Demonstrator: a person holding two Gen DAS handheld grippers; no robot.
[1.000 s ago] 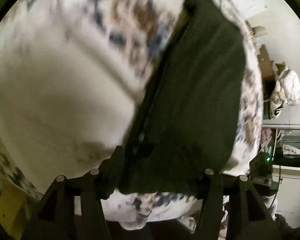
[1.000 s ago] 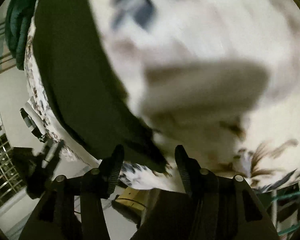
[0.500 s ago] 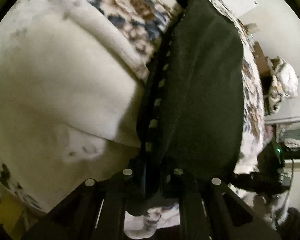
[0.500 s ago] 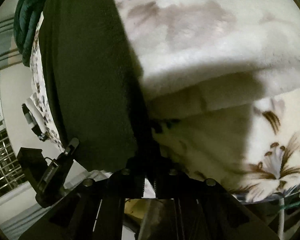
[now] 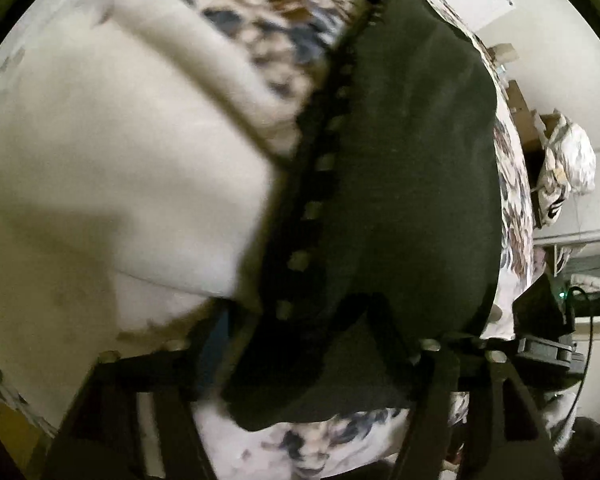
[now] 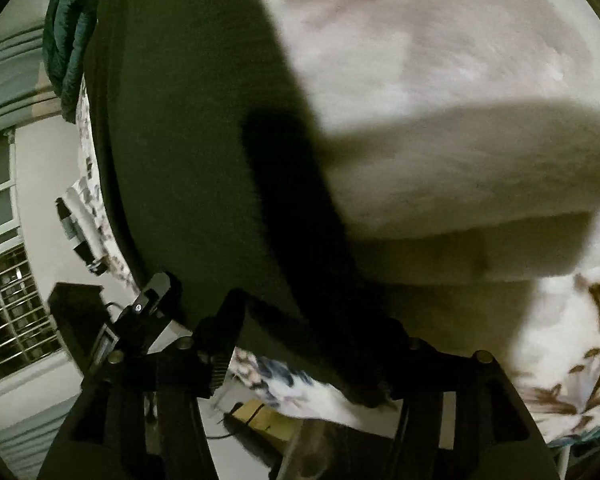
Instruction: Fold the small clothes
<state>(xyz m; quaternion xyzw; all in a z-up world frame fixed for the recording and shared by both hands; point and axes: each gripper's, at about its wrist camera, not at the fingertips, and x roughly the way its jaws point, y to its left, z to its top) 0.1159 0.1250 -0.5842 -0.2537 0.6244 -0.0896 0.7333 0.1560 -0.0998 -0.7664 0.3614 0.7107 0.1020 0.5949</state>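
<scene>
A dark green garment [image 5: 400, 160] lies flat on a floral blanket [image 5: 308, 452] on a bed. Its near edge with a dotted trim [image 5: 312, 212] runs down between the fingers of my left gripper [image 5: 320, 344]. That gripper's jaws are opening, and the cloth lies loose between them. In the right wrist view the same garment [image 6: 180, 140] fills the left half. My right gripper [image 6: 312, 332] is at the garment's near corner, jaws opening, with the hem between them but the pads off it. The left gripper [image 6: 148, 300] shows at the garment's other corner.
A thick cream fold of blanket [image 6: 460, 120] lies against the garment's side, also seen as the cream fold [image 5: 100, 160]. A teal cloth [image 6: 68, 40] lies at the far end. Past the bed's edge are a barred window [image 6: 4, 300], a cardboard box [image 6: 260, 416] and a white bundle [image 5: 568, 168].
A second ago both grippers stood open; half a second ago both were shut on the garment's near edge. Now both have spread their jaws again, and the edge lies slack between them.
</scene>
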